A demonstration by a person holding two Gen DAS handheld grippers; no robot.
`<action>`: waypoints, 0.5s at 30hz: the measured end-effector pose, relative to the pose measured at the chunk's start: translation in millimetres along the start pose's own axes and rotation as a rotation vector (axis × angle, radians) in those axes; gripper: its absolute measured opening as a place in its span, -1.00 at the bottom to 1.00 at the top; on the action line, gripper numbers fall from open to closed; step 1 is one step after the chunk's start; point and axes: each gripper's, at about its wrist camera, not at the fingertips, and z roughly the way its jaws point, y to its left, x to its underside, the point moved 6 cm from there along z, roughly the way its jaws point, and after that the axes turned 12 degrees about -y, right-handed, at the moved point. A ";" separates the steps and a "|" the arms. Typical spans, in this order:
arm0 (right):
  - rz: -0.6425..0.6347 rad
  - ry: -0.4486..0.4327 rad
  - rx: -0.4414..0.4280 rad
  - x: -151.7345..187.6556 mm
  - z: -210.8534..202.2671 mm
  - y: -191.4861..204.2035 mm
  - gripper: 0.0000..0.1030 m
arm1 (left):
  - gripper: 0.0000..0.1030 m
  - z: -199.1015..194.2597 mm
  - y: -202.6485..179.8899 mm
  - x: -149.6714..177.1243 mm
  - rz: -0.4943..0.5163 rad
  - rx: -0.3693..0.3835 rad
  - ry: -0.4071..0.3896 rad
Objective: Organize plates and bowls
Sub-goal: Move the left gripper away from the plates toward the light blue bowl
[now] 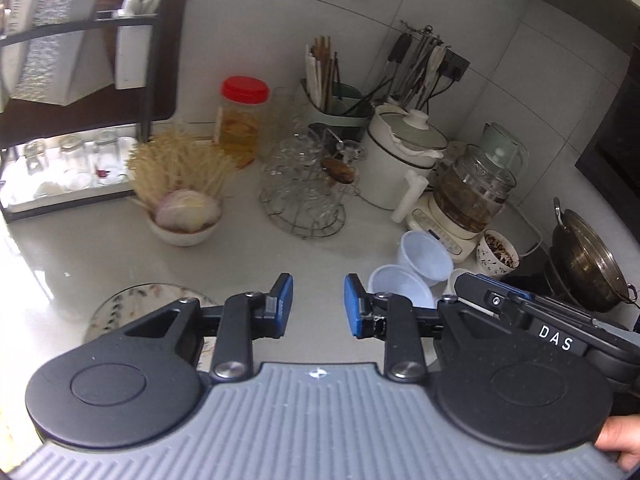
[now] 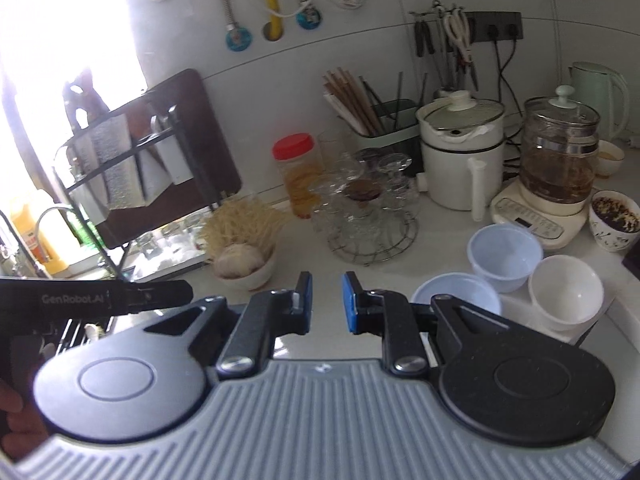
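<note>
While both grippers hover above the pale counter (image 1: 100,256), neither grasps anything: the left gripper (image 1: 318,304) has its fingers parted with bare counter between the blue pads, and the right gripper (image 2: 326,302) likewise stands released. A patterned plate (image 1: 132,304) lies flat on the counter, partly under the left gripper's body. Two translucent plastic bowls (image 2: 505,256) sit side by side near the kettle base (image 2: 536,222), with a white bowl (image 2: 566,294) just beside them. A bowl holding an onion (image 1: 186,216) stands further back, before the wire glass rack (image 1: 302,200).
</note>
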 end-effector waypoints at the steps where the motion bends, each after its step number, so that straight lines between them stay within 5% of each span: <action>1: 0.005 -0.002 0.002 -3.2 2.7 -8.4 -0.60 | -0.38 9.3 -6.6 -0.5 0.004 0.005 0.005; 15: 0.088 0.136 0.078 6.2 46.4 -103.7 -0.60 | -0.35 122.5 -71.6 20.8 0.002 0.028 0.166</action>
